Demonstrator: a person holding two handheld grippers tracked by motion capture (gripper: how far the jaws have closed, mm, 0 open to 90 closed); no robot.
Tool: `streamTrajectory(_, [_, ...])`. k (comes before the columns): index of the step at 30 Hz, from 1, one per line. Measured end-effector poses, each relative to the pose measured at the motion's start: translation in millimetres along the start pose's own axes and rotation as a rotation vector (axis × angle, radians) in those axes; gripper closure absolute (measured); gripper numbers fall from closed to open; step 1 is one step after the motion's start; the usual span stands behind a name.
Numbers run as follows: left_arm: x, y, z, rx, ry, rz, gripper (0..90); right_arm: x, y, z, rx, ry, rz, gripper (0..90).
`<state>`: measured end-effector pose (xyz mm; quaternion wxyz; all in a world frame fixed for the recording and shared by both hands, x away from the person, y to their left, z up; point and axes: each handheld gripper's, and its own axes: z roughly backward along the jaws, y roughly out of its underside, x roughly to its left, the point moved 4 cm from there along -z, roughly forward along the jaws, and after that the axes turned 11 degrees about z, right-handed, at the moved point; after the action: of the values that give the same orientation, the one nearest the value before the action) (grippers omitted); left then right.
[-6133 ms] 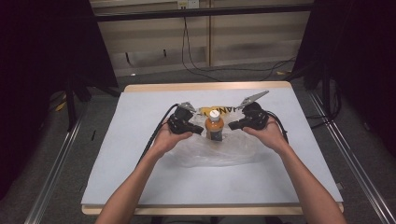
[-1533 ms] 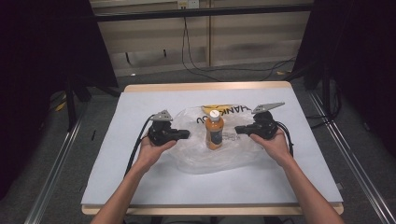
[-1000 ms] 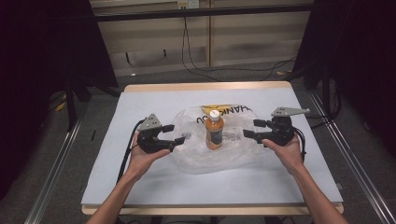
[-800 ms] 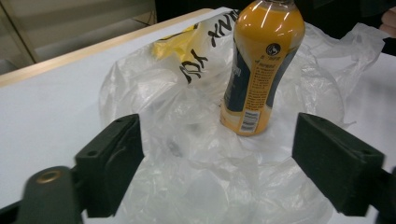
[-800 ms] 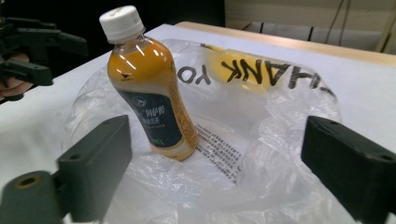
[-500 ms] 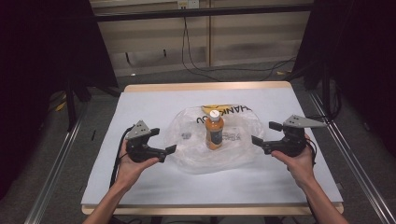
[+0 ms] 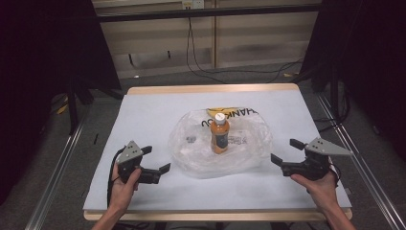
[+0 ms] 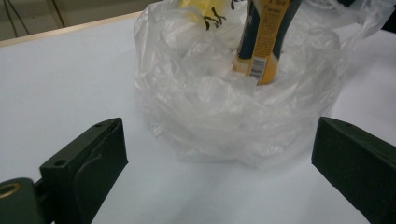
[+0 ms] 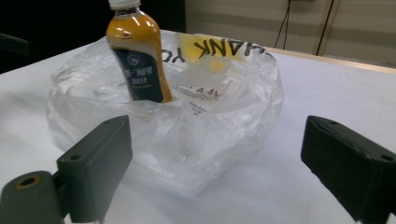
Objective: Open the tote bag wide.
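I am inspecting from the largest item down, taking the bottle as my landmark. The white table (image 7: 143, 115) is carrying everything; its bare surface is lying all round the bottle. The clear plastic bag (image 7: 249, 153) is slumping in a crumpled ring round the bottle's base, its printed yellow part lying behind the bottle. I judge it is sitting that way because its walls are pushed down to expose the bottle. The orange bottle (image 7: 219, 134) is standing upright inside that ring, white cap on, near the table's middle.

I am holding the left gripper (image 7: 159, 159) well apart from the bottle on its left, near the front edge. Its jaws have just been opening and are standing wide with nothing between them, the bag lying ahead of them. The right gripper (image 7: 286, 152) is sitting well apart on the bottle's right, released likewise, jaws spread and empty. I judge both are parked clear so the bag is settling undisturbed.
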<state>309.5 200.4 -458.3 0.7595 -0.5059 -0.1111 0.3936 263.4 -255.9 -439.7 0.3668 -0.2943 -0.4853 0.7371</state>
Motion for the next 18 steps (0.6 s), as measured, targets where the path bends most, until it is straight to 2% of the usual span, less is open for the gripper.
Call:
streamTrajectory(5, [-1.1, 7.0, 12.6, -0.028, 0.002, 0.03, 3.0, 5.9, 5.3, 12.1, -0.012, 0.023, 0.007, 6.0])
streamTrajectory(6, [-1.2, 10.9, 19.8, -0.047, -0.017, 0.04, 2.9, 6.9, 6.6, 14.8, -0.007, 0.022, 0.007, 5.2])
streamTrajectory(8, [-0.1, 13.7, 22.3, -0.05, -0.024, 0.033, 2.8, 7.5, 7.9, 17.2, -0.011, 0.013, 0.007, 4.4])
streamTrajectory(10, [1.1, 20.1, 26.0, -0.05, -0.028, 0.062, 2.7, 7.8, 13.6, 24.5, -0.019, 0.015, -0.01, 3.6])
streamTrajectory(11, [1.9, 21.9, 27.5, -0.051, -0.018, 0.073, 2.9, 7.9, 15.8, 27.1, -0.018, 0.03, -0.024, 4.2])
streamTrajectory(12, [2.1, 22.8, 28.6, -0.054, -0.027, 0.075, 2.8, 7.8, 17.3, 29.1, -0.024, 0.04, -0.033, 3.8])
streamTrajectory(13, [0.6, 25.6, 30.4, -0.057, -0.028, 0.054, 2.6, 8.5, 20.1, 32.2, -0.029, 0.043, -0.039, 3.4])
streamTrajectory(15, [-2.0, 29.7, 28.2, -0.034, -0.003, 0.049, 2.6, 9.5, 25.0, 36.4, -0.031, 0.053, -0.049, 3.6])
streamTrajectory(17, [-4.1, 28.7, 28.1, -0.035, 0.002, 0.026, 3.0, 10.4, 29.2, 39.5, -0.027, 0.063, -0.052, 4.2])
streamTrajectory(18, [-3.8, 27.3, 28.6, -0.042, -0.01, 0.02, 2.9, 10.6, 30.5, 40.5, -0.022, 0.067, -0.057, 4.2])
